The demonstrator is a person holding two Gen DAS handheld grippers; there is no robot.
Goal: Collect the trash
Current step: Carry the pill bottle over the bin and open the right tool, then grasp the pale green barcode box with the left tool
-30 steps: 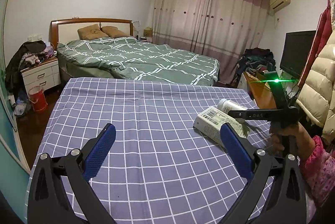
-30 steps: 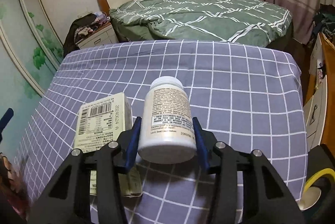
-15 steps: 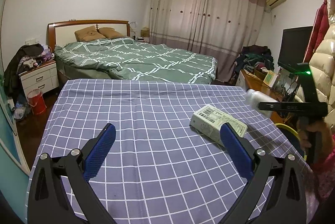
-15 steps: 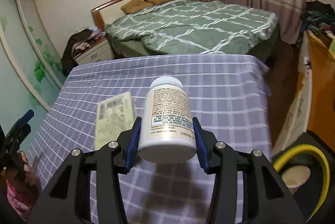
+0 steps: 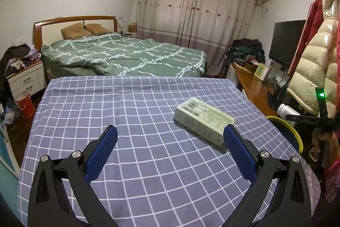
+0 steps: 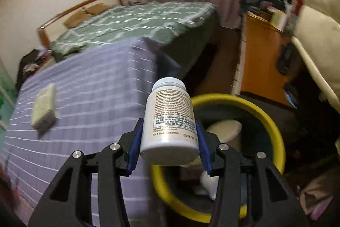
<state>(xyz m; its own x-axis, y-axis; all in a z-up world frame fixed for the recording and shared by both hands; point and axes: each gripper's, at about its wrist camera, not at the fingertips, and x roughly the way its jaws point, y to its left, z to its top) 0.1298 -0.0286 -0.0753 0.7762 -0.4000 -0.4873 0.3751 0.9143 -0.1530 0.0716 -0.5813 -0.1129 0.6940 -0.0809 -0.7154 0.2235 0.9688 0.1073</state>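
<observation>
Since a second ago my right gripper (image 6: pixel 169 140) has swung the white pill bottle (image 6: pixel 170 120) off the checked desk (image 5: pixel 131 120) and out past its right edge, so it now hangs over the yellow-rimmed bin (image 6: pixel 274 135) on the floor beside the desk. Its fingers are clamped on the bottle's lower body, one blue pad on each side, cap end pointing away from me. My left gripper (image 5: pixel 170 154) has barely shifted: it hovers over the near part of the desk with its fingers spread wide and nothing between them.

By my reading I'm about midway. One piece of trash is lifted and carried to the bin but not yet let go; I judge the next thing is simply to part the right fingers so it drops inside the rim. One piece is left on the desk: the flat white box (image 5: pixel 204 120) with a barcode label, lying toward the right side, just beyond my left gripper's right finger, untouched.

Count: one bottle, in the right grip; one box, on the desk; one bin. Inside the bin I can make out pale shapes, perhaps two, one rounded and cream-coloured, one whiter below it, but the right view is smeared by motion and I can't say what they are. I see no other loose trash on the desk.
</observation>
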